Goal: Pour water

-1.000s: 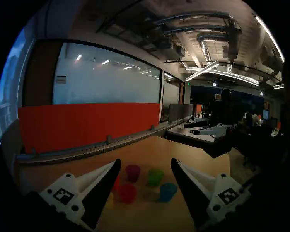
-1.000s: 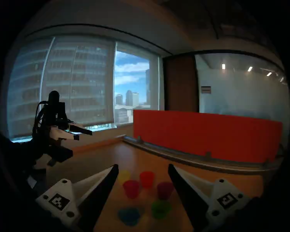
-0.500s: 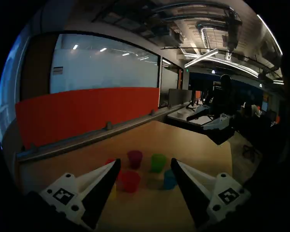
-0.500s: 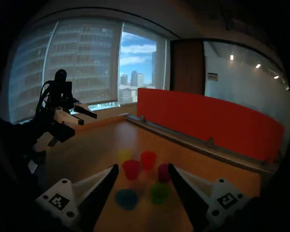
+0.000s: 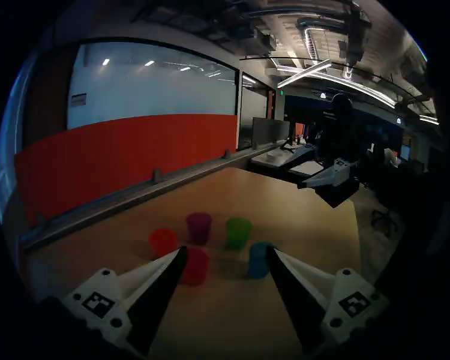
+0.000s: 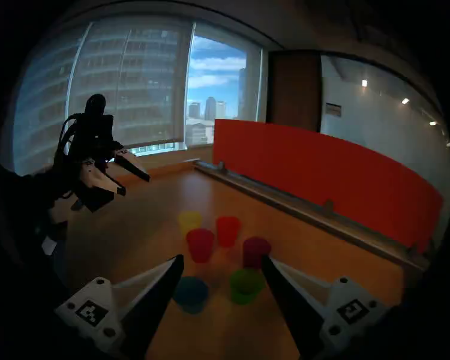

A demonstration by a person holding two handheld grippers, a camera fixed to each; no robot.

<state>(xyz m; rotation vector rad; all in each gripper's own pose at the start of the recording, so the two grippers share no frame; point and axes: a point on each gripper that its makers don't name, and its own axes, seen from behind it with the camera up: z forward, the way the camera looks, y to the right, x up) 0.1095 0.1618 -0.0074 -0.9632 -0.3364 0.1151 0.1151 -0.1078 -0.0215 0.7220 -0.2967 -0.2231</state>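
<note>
Desk [image 5: 309, 222]: wooden top, bordered along one edge by an orange partition [image 5: 123, 156].

Left gripper [image 5: 225, 249]: jaws spread wide, holding nothing, aimed at the cups.

Right gripper [image 6: 221, 259]: jaws likewise spread and empty, aimed at the same cups from another side.

Cups: six, upright, in a close cluster mid-desk: yellow cup [image 6: 189, 221], orange cup [image 6: 228, 230], red cup [image 6: 200, 244], purple cup [image 6: 256, 251], green cup [image 6: 245, 284], blue cup [image 6: 190, 293].
</note>
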